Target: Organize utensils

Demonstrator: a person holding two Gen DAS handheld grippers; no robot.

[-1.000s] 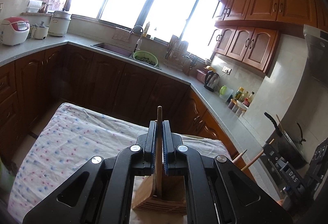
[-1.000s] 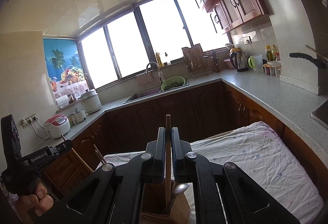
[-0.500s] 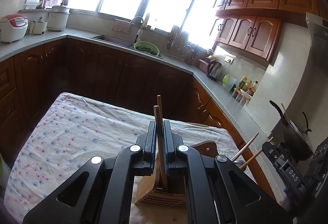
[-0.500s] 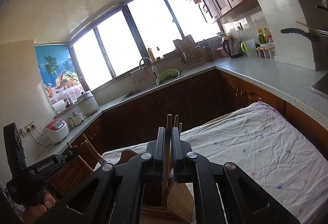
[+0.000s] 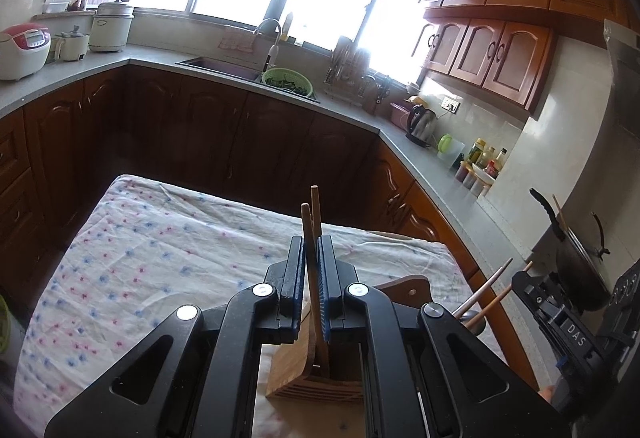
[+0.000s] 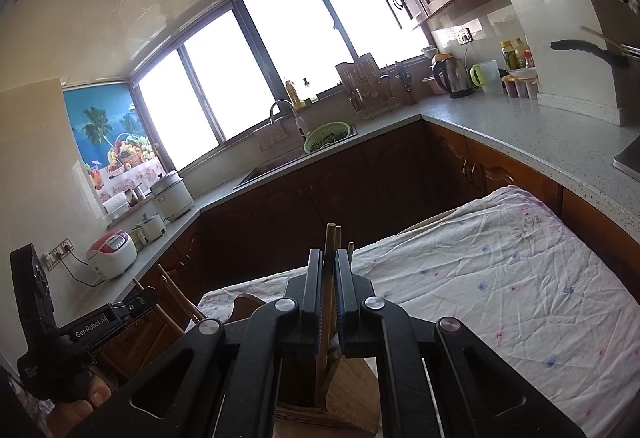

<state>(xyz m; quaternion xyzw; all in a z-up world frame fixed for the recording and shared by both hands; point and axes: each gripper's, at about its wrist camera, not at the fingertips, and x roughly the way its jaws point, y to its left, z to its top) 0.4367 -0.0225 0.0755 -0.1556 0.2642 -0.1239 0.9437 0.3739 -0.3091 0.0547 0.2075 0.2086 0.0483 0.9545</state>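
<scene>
Sunlit kitchen all round, dark cabinets under a grey counter (image 5: 224, 75), and in the middle a table under a flowered cloth (image 5: 140, 238) where the action sits. Dead centre is the wooden utensil holder (image 5: 316, 370), a slotted bamboo block standing on the cloth at the near edge, right beneath both tools. The left gripper (image 5: 310, 270) is clamped tight on a wooden chopstick (image 5: 307, 238), its top poking up above the jaws and its lower end reaching down into a slot of the block; a second stick (image 5: 316, 205) stands close behind it, and I cannot say whether that one is pinched too or already parked. Over on the other side the right gripper (image 6: 329, 280) is likewise closed on a chopstick (image 6: 330, 242), with a couple more stick tips (image 6: 350, 250) showing just beside the jaws, and the holder (image 6: 352, 394) directly below. From the left camera the right-hand tool shows at the far right, sticks and a metal spoon (image 5: 474, 318) rising near it. By my reading we are at the insertion step, both sticks lined up over their slots and most of the way in. Next comes the delicate bit: keep each stick upright, seat it to the bottom, then part the jaws and lift straight up so nothing gets dragged back out or knocks the neighbours.
</scene>
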